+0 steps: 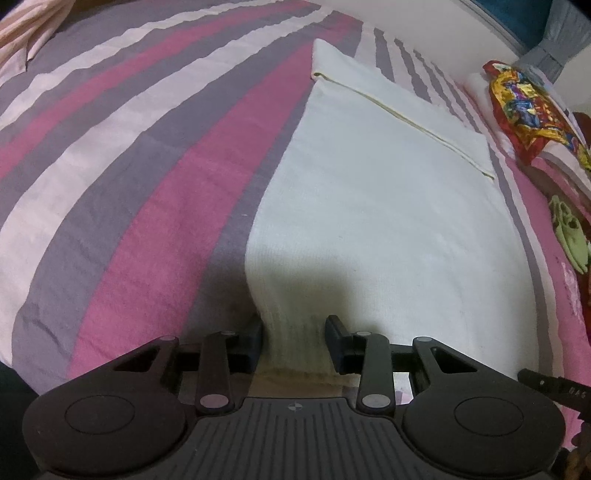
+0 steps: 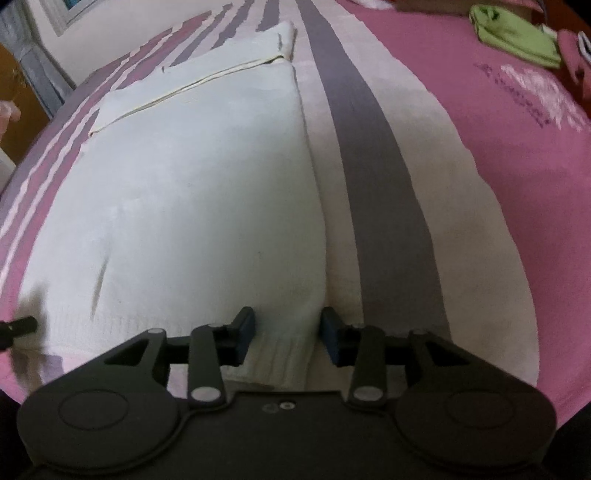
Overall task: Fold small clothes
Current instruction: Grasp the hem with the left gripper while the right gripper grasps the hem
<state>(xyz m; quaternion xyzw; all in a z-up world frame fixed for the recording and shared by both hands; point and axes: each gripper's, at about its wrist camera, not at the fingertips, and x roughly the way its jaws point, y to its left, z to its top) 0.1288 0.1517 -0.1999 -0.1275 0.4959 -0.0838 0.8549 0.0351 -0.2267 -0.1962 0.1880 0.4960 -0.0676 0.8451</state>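
A white knit garment (image 1: 376, 206) lies flat on the striped bedspread (image 1: 140, 155), its ribbed hem toward me and a cream seam across its far part. My left gripper (image 1: 293, 334) is open, its fingers straddling the hem's near left corner. In the right wrist view the same garment (image 2: 192, 192) fills the left half. My right gripper (image 2: 288, 328) is open, its fingers straddling the hem's near right corner. The cloth sits between the pads of both grippers without being pinched.
A red and yellow patterned cloth (image 1: 528, 110) lies on a folded pile at the far right. A green garment (image 2: 513, 33) lies on the pink bedspread (image 2: 517, 155). A pale pink cloth (image 1: 26, 33) sits at the far left corner.
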